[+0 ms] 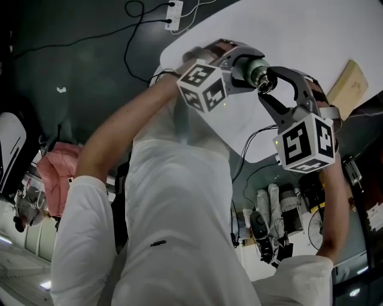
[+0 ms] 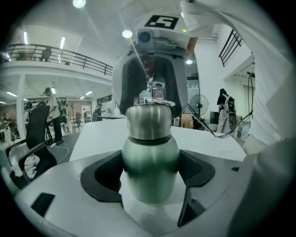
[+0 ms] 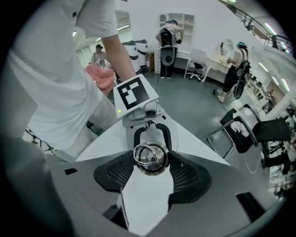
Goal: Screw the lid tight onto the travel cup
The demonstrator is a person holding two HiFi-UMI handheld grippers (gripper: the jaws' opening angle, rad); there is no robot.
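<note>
Both grippers are held up over the white table point(image 1: 299, 36). My left gripper point(image 1: 242, 64) is shut on the body of the green travel cup point(image 1: 256, 70). In the left gripper view the cup point(image 2: 150, 162) sits between the black pads point(image 2: 108, 173), with its steel lid point(image 2: 149, 121) pointing away. My right gripper point(image 1: 269, 85) comes from the opposite side, and its jaws close round the lid. In the right gripper view the lid point(image 3: 150, 158), with a metal ring on top, is seen end-on between the two meshed pads point(image 3: 182, 175), which touch its rim. The cup's body is hidden behind the lid there.
A power strip point(image 1: 174, 13) with cables lies on the dark floor beyond the table. A wooden board point(image 1: 347, 80) rests at the table's right edge. A pink cloth point(image 1: 57, 170) is at the left, and gear point(image 1: 281, 221) lies below the right arm. A black chair point(image 3: 236, 134) stands nearby.
</note>
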